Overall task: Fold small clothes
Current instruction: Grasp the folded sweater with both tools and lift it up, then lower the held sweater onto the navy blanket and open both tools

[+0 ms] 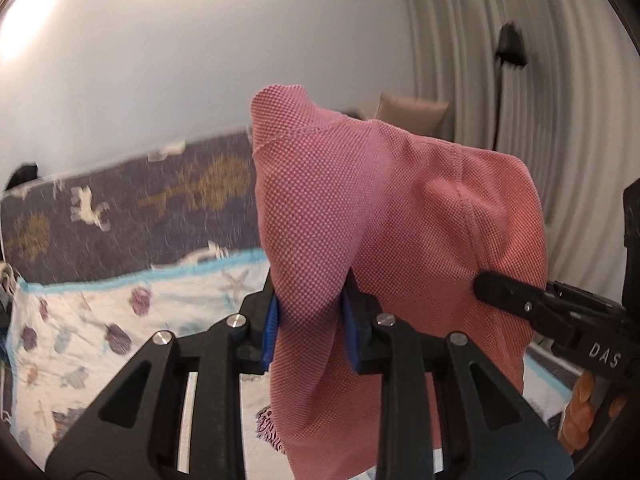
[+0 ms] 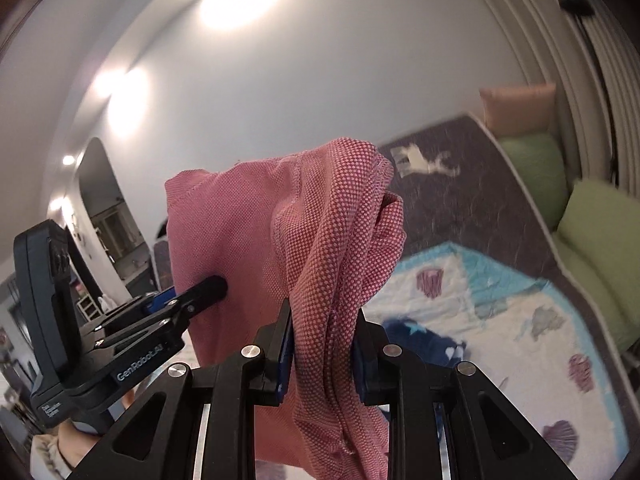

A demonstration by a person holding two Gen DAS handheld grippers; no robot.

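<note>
A pink knit garment point(image 1: 384, 208) hangs in the air between both grippers, above a bed. My left gripper point(image 1: 310, 308) is shut on one bunched part of it, with cloth spilling over and below the jaws. My right gripper point(image 2: 322, 344) is shut on another bunched fold of the same garment point(image 2: 320, 240). The right gripper also shows at the right edge of the left wrist view point(image 1: 516, 288), pinching the cloth. The left gripper shows at the left of the right wrist view point(image 2: 200, 288), its tip against the cloth.
Below lies a white quilt with sea-shell prints and a blue border point(image 1: 100, 328), on a grey patterned blanket point(image 1: 132, 216). A dark blue cloth point(image 2: 424, 340) lies on the quilt. Green cushions point(image 2: 600, 232) and a pink pillow point(image 2: 520, 108) sit by the ribbed headboard point(image 1: 472, 60).
</note>
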